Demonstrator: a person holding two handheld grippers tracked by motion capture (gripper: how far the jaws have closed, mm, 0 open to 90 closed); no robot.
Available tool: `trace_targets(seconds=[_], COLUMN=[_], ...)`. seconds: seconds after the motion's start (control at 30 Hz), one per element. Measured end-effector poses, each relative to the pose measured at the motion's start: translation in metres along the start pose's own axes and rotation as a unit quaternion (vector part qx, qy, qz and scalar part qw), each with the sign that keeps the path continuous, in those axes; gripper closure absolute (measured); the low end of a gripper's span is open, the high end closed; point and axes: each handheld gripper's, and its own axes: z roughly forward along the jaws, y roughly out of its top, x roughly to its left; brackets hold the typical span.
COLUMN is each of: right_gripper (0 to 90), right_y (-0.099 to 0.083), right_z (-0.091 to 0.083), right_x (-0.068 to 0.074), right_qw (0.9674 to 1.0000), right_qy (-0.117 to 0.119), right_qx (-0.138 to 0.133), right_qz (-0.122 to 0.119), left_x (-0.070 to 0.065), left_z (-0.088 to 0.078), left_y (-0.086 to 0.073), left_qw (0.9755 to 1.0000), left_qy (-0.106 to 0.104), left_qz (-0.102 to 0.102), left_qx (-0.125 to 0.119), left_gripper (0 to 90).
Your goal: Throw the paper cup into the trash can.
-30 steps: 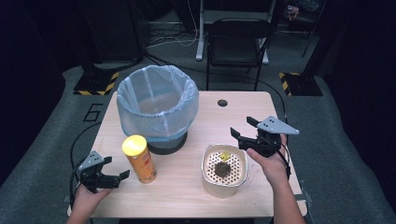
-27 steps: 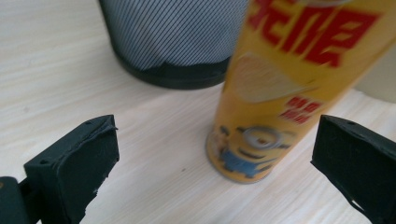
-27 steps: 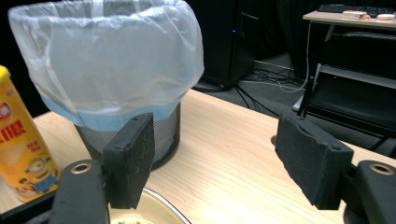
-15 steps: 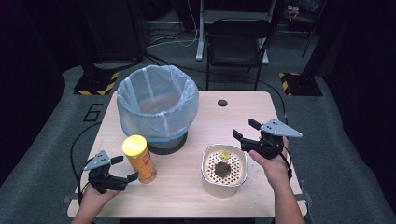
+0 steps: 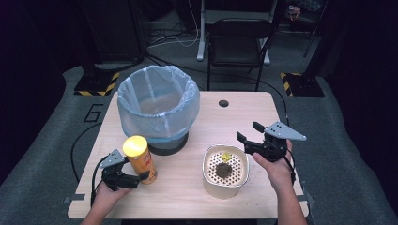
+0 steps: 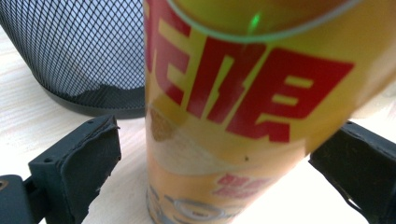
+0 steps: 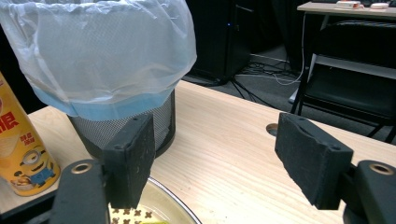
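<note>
A yellow chip can with a yellow lid stands upright near the table's front left. My left gripper reaches in from the left, and the can stands between its jaws. The jaws have just been closing; a gap still shows beside the left pad. My right gripper hovers open just right of a beige bowl, nothing between its pads. The bowl's perforated insert holds a dark lump and a small yellow bit.
A black mesh bin lined with a pale blue bag stands behind the can, also in the right gripper view. A round hole marks the table's far edge. A black chair stands beyond the table.
My left gripper has slid right along the table's front until the can stands between its jaws. The right hand has barely shifted.
</note>
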Motion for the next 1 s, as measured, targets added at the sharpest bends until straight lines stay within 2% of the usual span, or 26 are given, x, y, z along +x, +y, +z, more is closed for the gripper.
trace_targets(seconds=[0.03,0.13,0.2,0.23,0.27,0.5,0.53,0.57,0.63,0.67,0.7,0.73,0.77,1.0], right_gripper=[28.4,28.5,28.5,28.6,28.6,28.6,28.6,28.6,28.7,28.8,28.9,28.9,29.0,29.0], right_y=[-0.001,-0.002,-0.003,-0.003,-0.004,-0.004,-0.004,-0.004,-0.002,-0.002,-0.002,-0.002,-0.002,-0.004], right_z=[-0.001,-0.003,-0.004,-0.004,-0.004,-0.004,-0.005,-0.006,-0.007,-0.008,-0.008,-0.009,-0.009,-0.006], right_x=[-0.001,-0.003,-0.004,-0.005,-0.005,-0.007,-0.007,-0.007,-0.008,-0.008,-0.008,-0.009,-0.009,-0.008], right_qw=[1.0,1.0,1.0,0.9999,0.9999,0.9999,0.9999,0.9999,0.9999,0.9998,0.9998,0.9997,0.9998,0.9999], right_qy=[-0.002,-0.005,-0.008,-0.009,-0.009,-0.01,-0.01,-0.011,-0.011,-0.011,-0.012,-0.013,-0.013,-0.011], right_qx=[0.0,0.0,0.0,-0.001,0.001,-0.001,-0.002,-0.001,-0.005,-0.008,-0.009,-0.01,-0.009,-0.004], right_qz=[-0.001,0.002,0.005,0.006,0.008,0.011,0.009,0.011,0.012,0.012,0.014,0.015,0.015,0.012], left_x=[0.002,0.002,0.0,0.001,0.001,-0.003,-0.003,-0.003,-0.003,-0.003,-0.002,-0.003,-0.003,-0.006], left_z=[0.0,0.002,0.004,0.003,0.004,0.001,0.001,-0.001,-0.001,-0.001,-0.003,-0.004,-0.005,-0.01], left_y=[0.001,0.001,0.0,0.0,0.0,0.001,0.001,0.003,0.003,0.003,0.004,0.004,0.005,0.008], left_qw=[0.9999,0.9997,0.9998,0.9996,0.9995,0.9989,0.9989,0.9994,0.9994,0.9994,0.9991,0.9993,0.9992,0.9992], left_qy=[-0.002,-0.004,-0.001,-0.006,-0.007,0.007,0.007,0.008,0.012,0.012,0.012,0.011,0.011,0.011], left_qz=[0.014,0.022,0.019,0.029,0.03,0.045,0.045,0.033,0.03,0.03,0.041,0.034,0.04,0.039], left_qx=[0.001,0.004,-0.003,0.001,-0.001,-0.005,-0.005,-0.005,-0.008,-0.008,0.002,0.001,0.0,0.0], left_gripper=[2.7,4.6,10.4,16.0,18.5,22.6,23.4,23.9,24.1,24.1,24.1,24.1,24.1,24.2])
